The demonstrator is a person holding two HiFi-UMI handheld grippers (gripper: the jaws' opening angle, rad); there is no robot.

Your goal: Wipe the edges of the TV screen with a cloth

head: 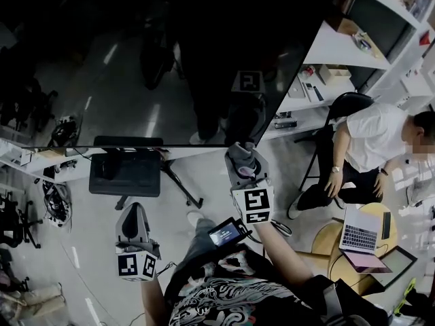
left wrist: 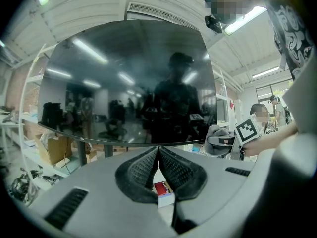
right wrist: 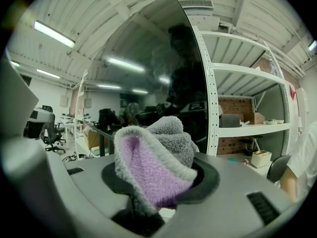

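Note:
The large black TV screen (head: 170, 60) fills the top of the head view, and its bottom edge runs just above my right gripper (head: 240, 156). That gripper is shut on a fluffy grey and purple cloth (right wrist: 154, 166), which bulges out of the jaws close to the screen's lower right corner. In the right gripper view the screen (right wrist: 148, 78) rises straight ahead, with its right edge next to the white shelf post. My left gripper (head: 133, 221) hangs lower and to the left, away from the screen. Its jaws (left wrist: 158, 150) are shut with nothing between them and face the TV (left wrist: 129, 78).
The TV's stand base (head: 126, 172) sits on the floor below the screen. White shelves (head: 346, 46) stand at the right. A seated person (head: 370, 148) on a black chair is beside a round table with a laptop (head: 361, 229). Cables lie at the left (head: 54, 202).

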